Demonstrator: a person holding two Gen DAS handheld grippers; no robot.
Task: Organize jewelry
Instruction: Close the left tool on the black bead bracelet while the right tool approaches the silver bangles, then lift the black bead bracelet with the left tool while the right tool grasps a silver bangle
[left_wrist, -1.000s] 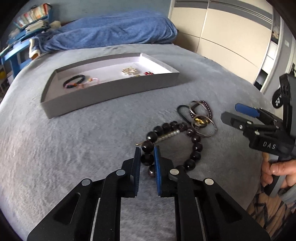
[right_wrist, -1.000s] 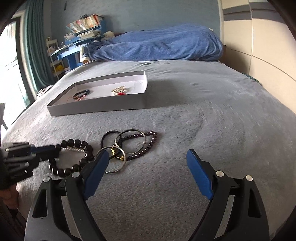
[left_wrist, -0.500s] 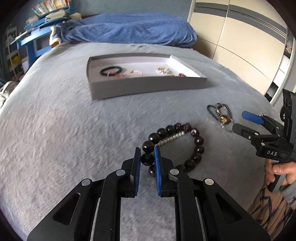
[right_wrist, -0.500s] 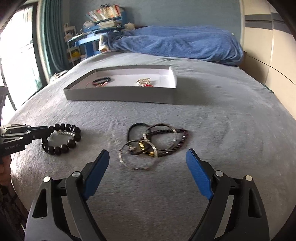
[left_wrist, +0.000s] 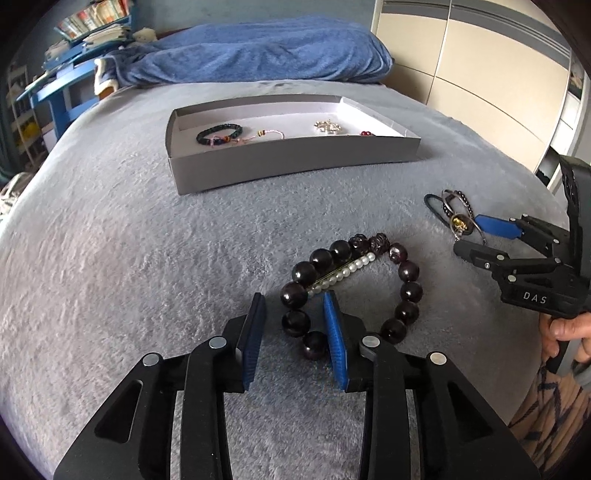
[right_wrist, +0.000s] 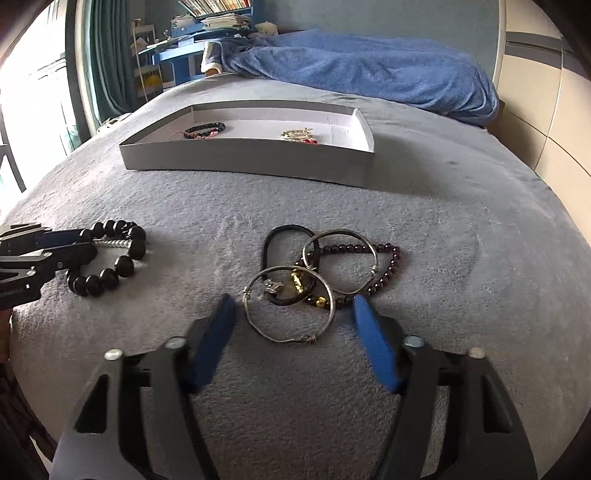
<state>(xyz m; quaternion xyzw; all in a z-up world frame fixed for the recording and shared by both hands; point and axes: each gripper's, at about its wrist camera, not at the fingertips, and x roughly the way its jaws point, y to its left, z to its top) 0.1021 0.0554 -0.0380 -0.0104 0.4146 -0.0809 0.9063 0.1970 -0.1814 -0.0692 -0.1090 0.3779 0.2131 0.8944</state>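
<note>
A dark large-bead bracelet (left_wrist: 402, 291) lies on the grey bed with a pearl hair clip (left_wrist: 343, 273) across it; it also shows in the right wrist view (right_wrist: 110, 273). My left gripper (left_wrist: 293, 314) is open, its jaws either side of the bracelet's near beads. A tangle of silver bangles (right_wrist: 291, 314), a black cord loop and a small-bead bracelet (right_wrist: 388, 266) lies in front of my right gripper (right_wrist: 295, 310), which is open with its tips beside the nearest bangle. The grey tray (left_wrist: 295, 162) holds several pieces.
A blue blanket (left_wrist: 258, 55) lies at the head of the bed. Wardrobe doors (left_wrist: 480, 74) stand on the right. A blue desk with books (right_wrist: 192, 44) is at the back left. The bed edge is close below both grippers.
My left gripper was shut on the large-bead bracelet and has opened. The bracelet now rests on the bed. My right gripper has moved forward to the bangle pile.
</note>
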